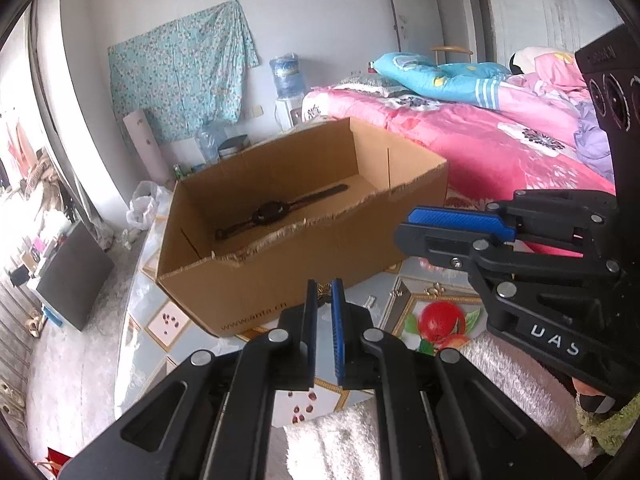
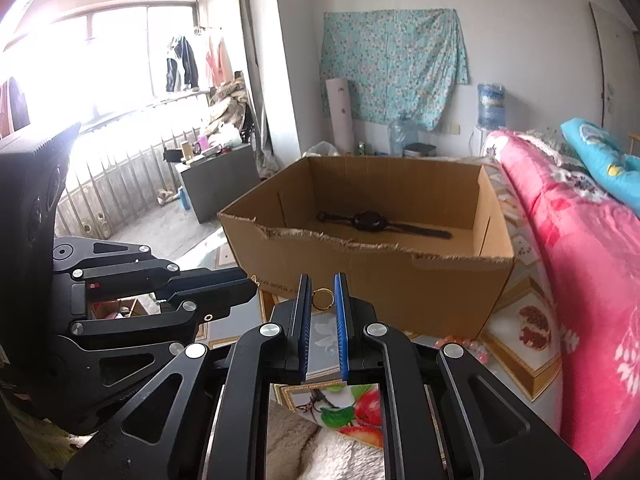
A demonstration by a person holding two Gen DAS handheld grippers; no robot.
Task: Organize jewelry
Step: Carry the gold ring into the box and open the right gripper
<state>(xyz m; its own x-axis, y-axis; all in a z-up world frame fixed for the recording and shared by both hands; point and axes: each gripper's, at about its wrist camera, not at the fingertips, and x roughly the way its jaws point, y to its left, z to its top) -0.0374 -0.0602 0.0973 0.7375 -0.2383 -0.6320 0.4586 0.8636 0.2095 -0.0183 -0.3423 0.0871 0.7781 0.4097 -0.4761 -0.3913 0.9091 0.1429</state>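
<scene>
The open brown corrugated-cardboard box (image 2: pixel 384 280), just ahead of both grippers, is matt paper board, its near rim torn rough and fibrous. Inside lies a dark matt-strapped wristwatch (image 2: pixel 370 220). The right gripper (image 2: pixel 323 300) is matt black plastic with bright metal pivot pins and ribbed blue pads (image 2: pixel 341 320); between them sits a thin, shiny gold-coloured metal ring (image 2: pixel 322 299). Under the left gripper (image 1: pixel 324 300) a glossy fruit-printed table covering (image 1: pixel 436 320) shines, and fluffy white cloth (image 1: pixel 336 436) lies nearest.

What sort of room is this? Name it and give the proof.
Likely a lived-in bedroom: a bed under pink bedding, a water dispenser by the wall, and clothes hanging at the window.
</scene>
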